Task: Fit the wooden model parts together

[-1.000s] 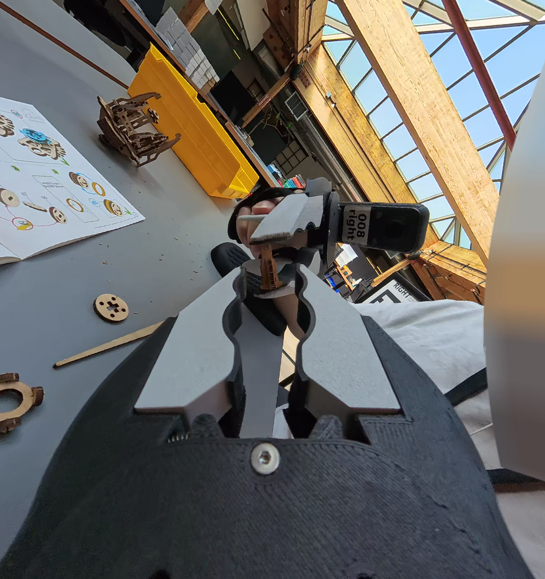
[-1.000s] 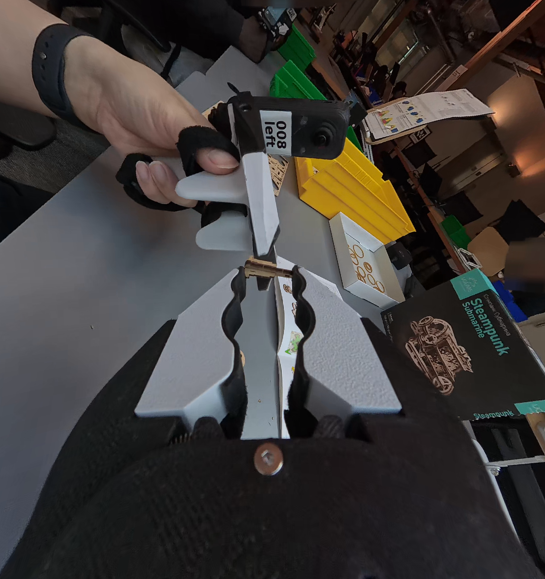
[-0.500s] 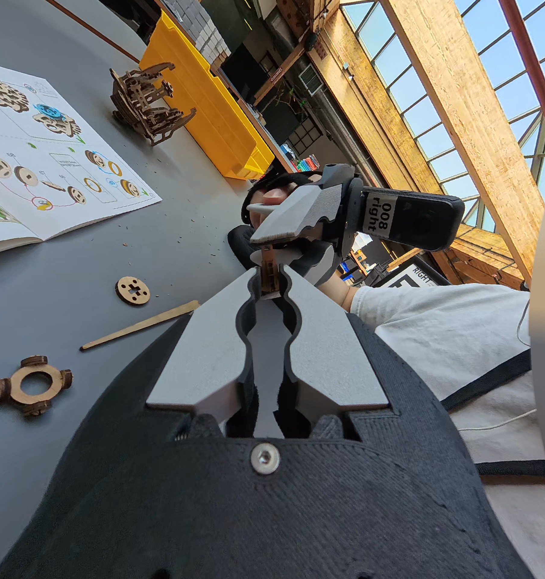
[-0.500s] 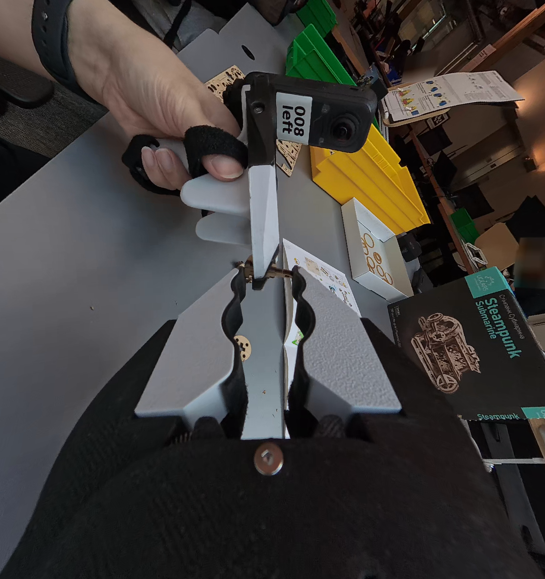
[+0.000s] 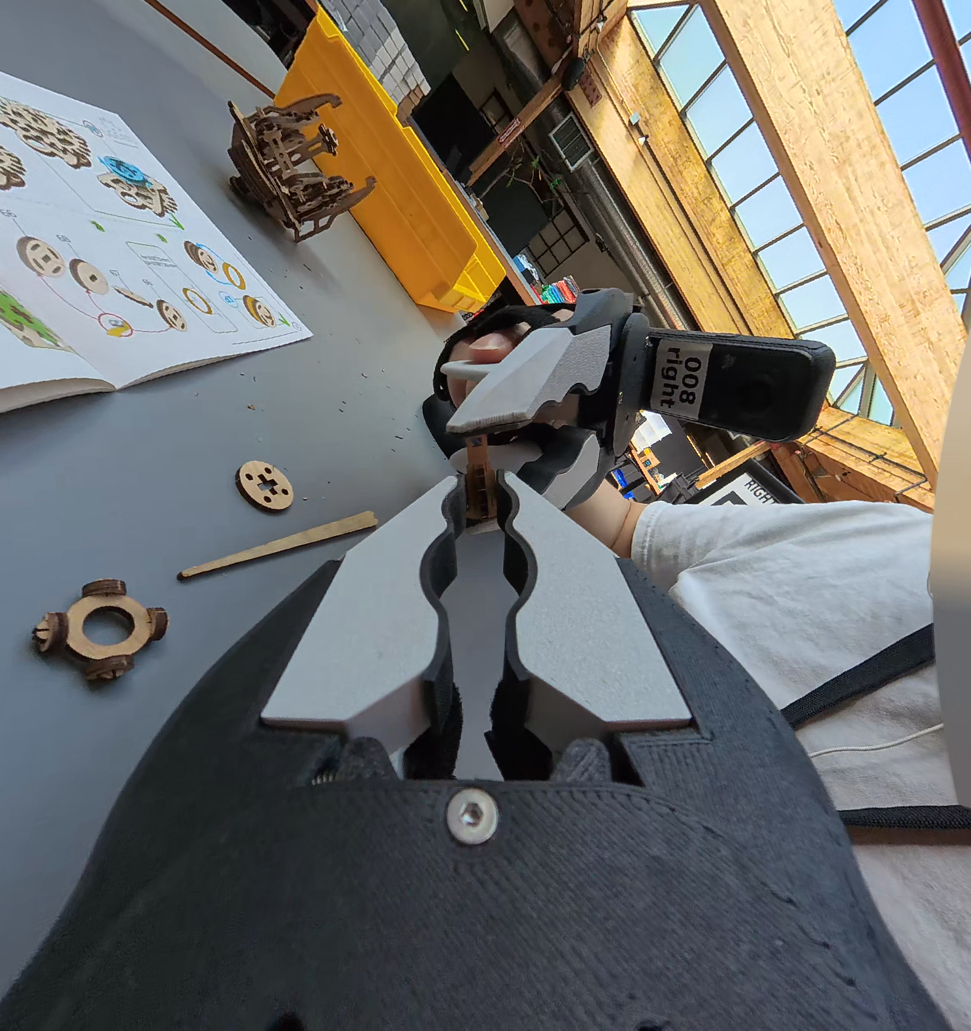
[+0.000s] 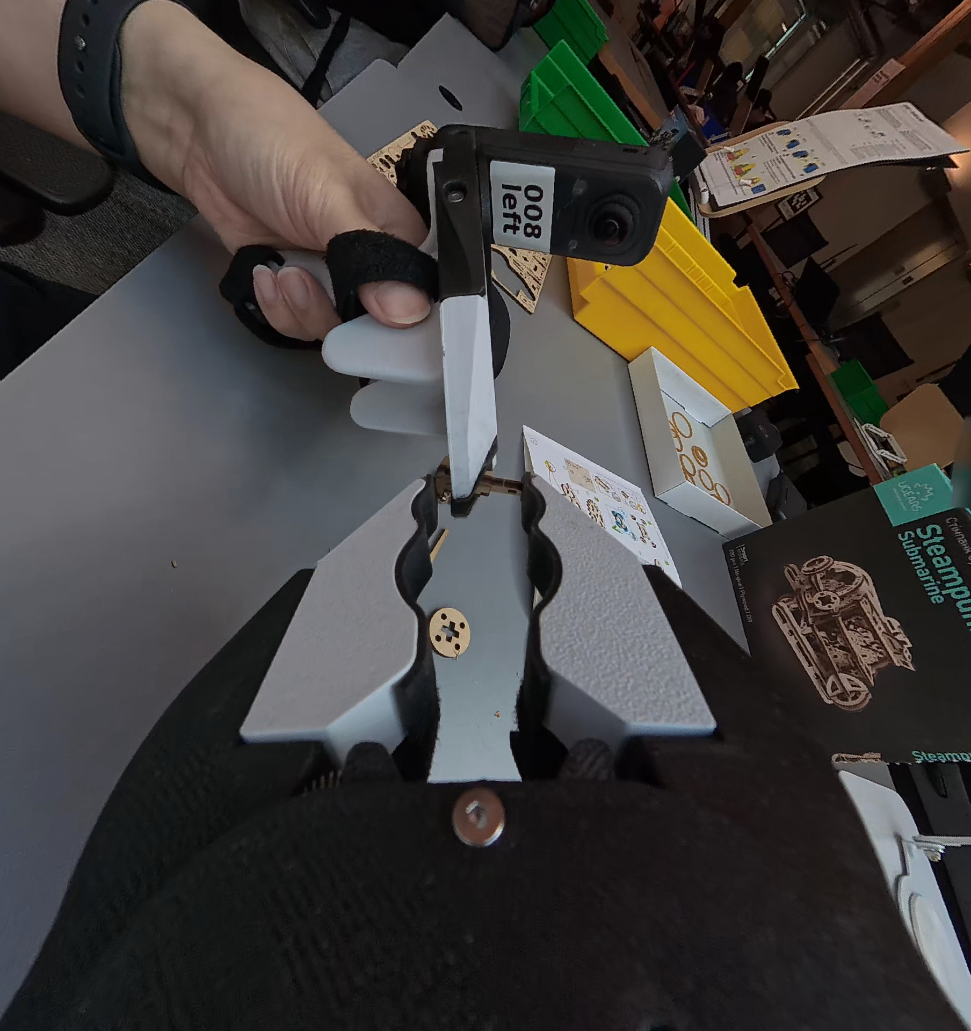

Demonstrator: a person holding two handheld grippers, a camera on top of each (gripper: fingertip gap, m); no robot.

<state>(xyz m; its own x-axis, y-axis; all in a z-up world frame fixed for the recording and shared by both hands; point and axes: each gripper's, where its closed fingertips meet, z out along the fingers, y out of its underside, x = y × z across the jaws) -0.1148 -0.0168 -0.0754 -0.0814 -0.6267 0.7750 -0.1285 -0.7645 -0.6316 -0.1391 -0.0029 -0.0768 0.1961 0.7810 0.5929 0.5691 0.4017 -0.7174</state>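
Up above the grey table, two hand-held grippers meet tip to tip. From the left wrist view, the left gripper has its fingers clenched on a small wooden part at the centre of the view. The right gripper comes in from two o'clock, its fingers closed on the upper end of the same small wooden assembly. From the right wrist view, the right gripper pinches that piece crosswise. On the table lie a round disc at ten o'clock, a thin wooden stick just below it, a ring-shaped part at nine o'clock, an open instruction booklet, and a half-built wooden model beside a yellow bin at eleven o'clock.
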